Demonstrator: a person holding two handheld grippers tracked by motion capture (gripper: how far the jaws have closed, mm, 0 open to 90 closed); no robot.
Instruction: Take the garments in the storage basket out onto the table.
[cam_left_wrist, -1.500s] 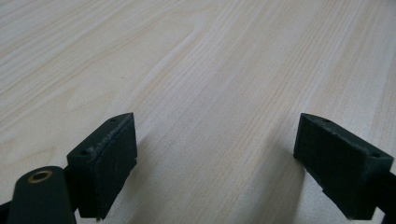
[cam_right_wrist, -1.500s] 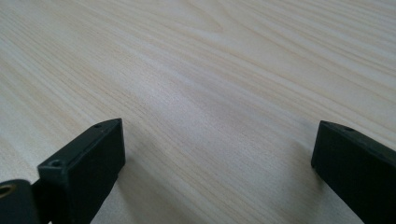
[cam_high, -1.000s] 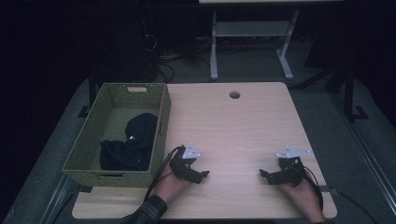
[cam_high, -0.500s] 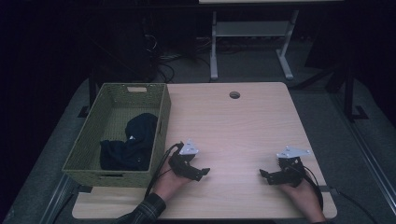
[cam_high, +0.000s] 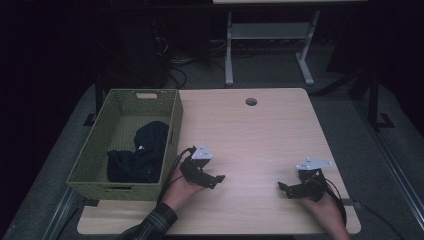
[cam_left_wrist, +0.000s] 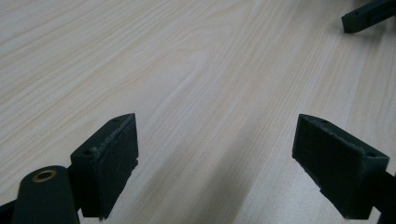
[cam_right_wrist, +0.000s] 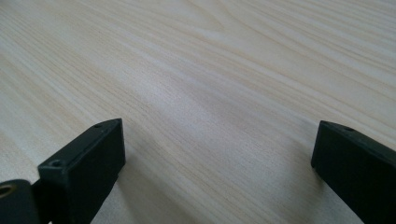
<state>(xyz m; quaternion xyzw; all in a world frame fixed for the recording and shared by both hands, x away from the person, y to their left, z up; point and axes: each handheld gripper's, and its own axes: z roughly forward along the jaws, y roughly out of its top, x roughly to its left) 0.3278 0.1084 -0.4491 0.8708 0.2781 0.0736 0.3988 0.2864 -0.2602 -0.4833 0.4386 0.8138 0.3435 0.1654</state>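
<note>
Low over the light wooden table, near its front edge, a hand holds my left gripper beside the basket's right wall. In the left gripper view its jaws stand wide open over bare wood, nothing between them. A hand holds my right gripper at the front right, pointing left, also open. The right gripper view shows its jaws spread over bare wood. A jaw tip of the right gripper shows at the top right of the left gripper view.
A green woven basket stands along the table's left side, with dark clothing lying in it. A round cable hole sits near the table's far edge. Beyond the table are a white desk frame and cables on the floor.
My left gripper has shifted slightly away from the front edge and turned a little. The right gripper has stayed where it was.
</note>
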